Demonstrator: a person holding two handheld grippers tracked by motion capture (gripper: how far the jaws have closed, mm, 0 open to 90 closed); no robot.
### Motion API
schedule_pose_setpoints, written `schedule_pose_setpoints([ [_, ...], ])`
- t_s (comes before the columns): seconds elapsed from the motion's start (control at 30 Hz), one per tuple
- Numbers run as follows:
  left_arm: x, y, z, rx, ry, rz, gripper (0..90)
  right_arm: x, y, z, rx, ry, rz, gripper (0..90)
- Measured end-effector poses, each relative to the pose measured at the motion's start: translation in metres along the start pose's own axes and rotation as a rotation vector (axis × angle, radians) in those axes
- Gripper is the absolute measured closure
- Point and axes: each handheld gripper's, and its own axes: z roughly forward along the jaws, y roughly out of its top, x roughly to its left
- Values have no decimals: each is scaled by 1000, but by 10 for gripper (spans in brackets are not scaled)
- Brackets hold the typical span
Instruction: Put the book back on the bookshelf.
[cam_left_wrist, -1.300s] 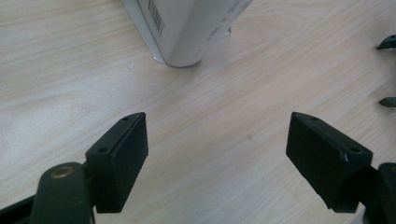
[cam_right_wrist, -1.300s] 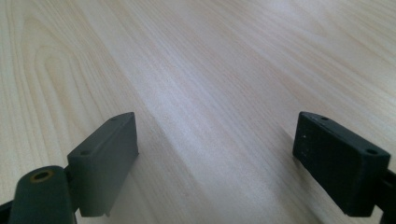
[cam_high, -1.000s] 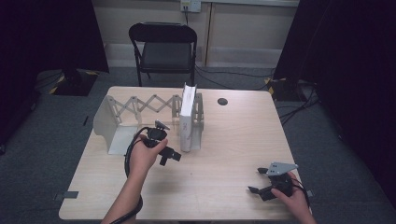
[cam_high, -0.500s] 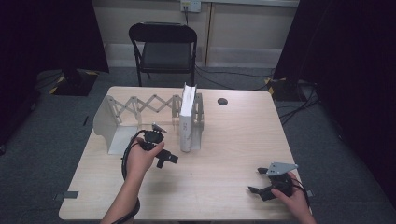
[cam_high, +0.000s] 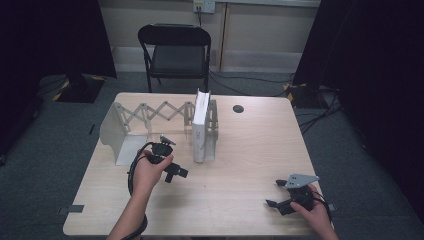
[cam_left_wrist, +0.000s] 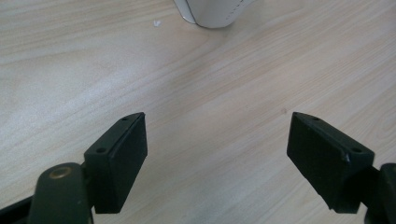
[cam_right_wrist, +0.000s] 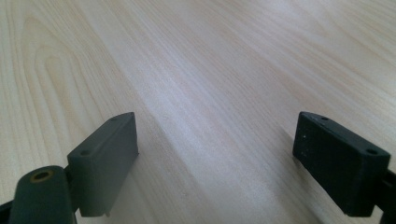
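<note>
A white book (cam_high: 201, 125) stands upright in a pale accordion-style rack (cam_high: 150, 112) at the back left of the wooden table (cam_high: 240, 150). My left gripper (cam_high: 176, 172) hovers just in front of the book's lower end, pointing right. In the left gripper view its jaws (cam_left_wrist: 218, 116) stand open over bare wood, with the book's white bottom corner (cam_left_wrist: 210, 11) ahead of them. My right gripper (cam_high: 274, 193) rests near the table's front right corner. It is open, and only bare tabletop lies between its fingers (cam_right_wrist: 217, 116).
A small black round disc (cam_high: 238, 108) lies on the table behind and to the right of the book. A black folding chair (cam_high: 175, 50) stands beyond the far edge. Cables run over the floor at the right.
My left hand has drawn back slightly from the rack toward the near edge, its jaws still open. The right hand has kept still.
</note>
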Motion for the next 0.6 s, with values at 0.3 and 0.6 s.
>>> schedule_pose_setpoints([
  [0.3,3,-5,2,-1,0,-9,205,0,0,0,0,0,0,136],
  [0.6,9,-11,4,2,4,-4,211,0,0,0,0,0,1,136],
])
